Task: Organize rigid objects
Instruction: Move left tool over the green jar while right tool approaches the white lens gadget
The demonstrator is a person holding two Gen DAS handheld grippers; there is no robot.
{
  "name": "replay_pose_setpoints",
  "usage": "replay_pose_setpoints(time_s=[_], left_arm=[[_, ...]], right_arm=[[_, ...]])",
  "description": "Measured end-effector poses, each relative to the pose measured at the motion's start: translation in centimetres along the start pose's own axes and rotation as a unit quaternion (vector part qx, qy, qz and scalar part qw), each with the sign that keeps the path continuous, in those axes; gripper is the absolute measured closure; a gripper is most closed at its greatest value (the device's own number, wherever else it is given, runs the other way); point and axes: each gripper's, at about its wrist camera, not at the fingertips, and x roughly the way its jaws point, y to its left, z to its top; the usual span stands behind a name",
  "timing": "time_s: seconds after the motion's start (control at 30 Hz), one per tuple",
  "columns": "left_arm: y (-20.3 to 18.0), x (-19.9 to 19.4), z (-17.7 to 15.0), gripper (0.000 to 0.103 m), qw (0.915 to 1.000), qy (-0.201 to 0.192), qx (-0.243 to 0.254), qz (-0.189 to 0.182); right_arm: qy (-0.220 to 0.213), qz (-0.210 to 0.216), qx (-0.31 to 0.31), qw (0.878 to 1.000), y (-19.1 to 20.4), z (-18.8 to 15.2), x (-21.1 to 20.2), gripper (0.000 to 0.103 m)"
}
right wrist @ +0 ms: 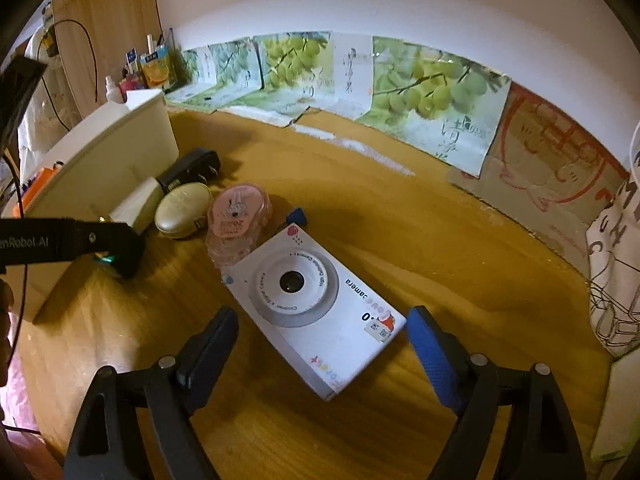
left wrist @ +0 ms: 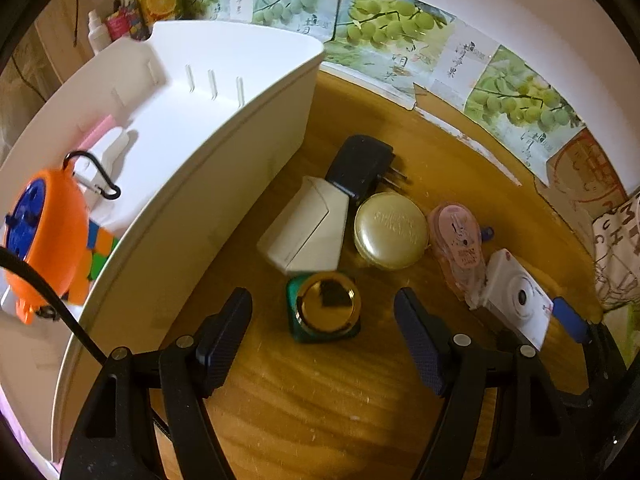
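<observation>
On the wooden table lie a green jar with a gold lid point(left wrist: 325, 312), a cream box point(left wrist: 306, 229), a black plug adapter point(left wrist: 360, 168), a gold round case point(left wrist: 390, 230), a pink correction tape point(left wrist: 456, 236) and a white toy camera point(right wrist: 312, 304). My left gripper point(left wrist: 322, 334) is open, its fingers either side of the green jar, just above it. My right gripper point(right wrist: 322, 354) is open around the camera's near end. A white bin point(left wrist: 208, 92) at left holds an orange reel point(left wrist: 44, 236) and a colour cube point(left wrist: 100, 254).
Grape posters point(right wrist: 432, 84) line the back wall. Bottles and cartons point(left wrist: 136, 8) stand behind the bin. A printed cloth bag point(right wrist: 616, 280) hangs at the right edge. The left gripper point(right wrist: 108, 250) shows in the right wrist view beside the bin.
</observation>
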Motion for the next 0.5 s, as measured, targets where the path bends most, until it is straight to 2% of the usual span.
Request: replay_pose_setpoints(time_s=[0.13, 0.3, 0.37, 0.5], left_arm=[[-0.6, 0.8, 0.3, 0.026, 0.9997, 0.002, 0.015, 0.019], [-1.2, 1.3, 0.3, 0.026, 0.999, 0.005, 0.021, 0.039], [-0.8, 1.3, 0.3, 0.026, 0.9992, 0.009, -0.001, 0.039], [0.0, 1.7, -0.1, 0.026, 0.9983, 0.024, -0.044, 0.031]], right_arm=[[0.01, -0.004, -0.005, 1.0, 0.1, -0.1, 1.2, 0.016], [0.003, -0.005, -0.015, 1.0, 0.6, -0.1, 1.7, 0.006], [-0.003, -0.004, -0.016, 1.0, 0.8, -0.1, 1.9, 0.002], [-0.003, -0.006, -0.014, 1.0, 0.9, 0.2, 2.1, 0.0]])
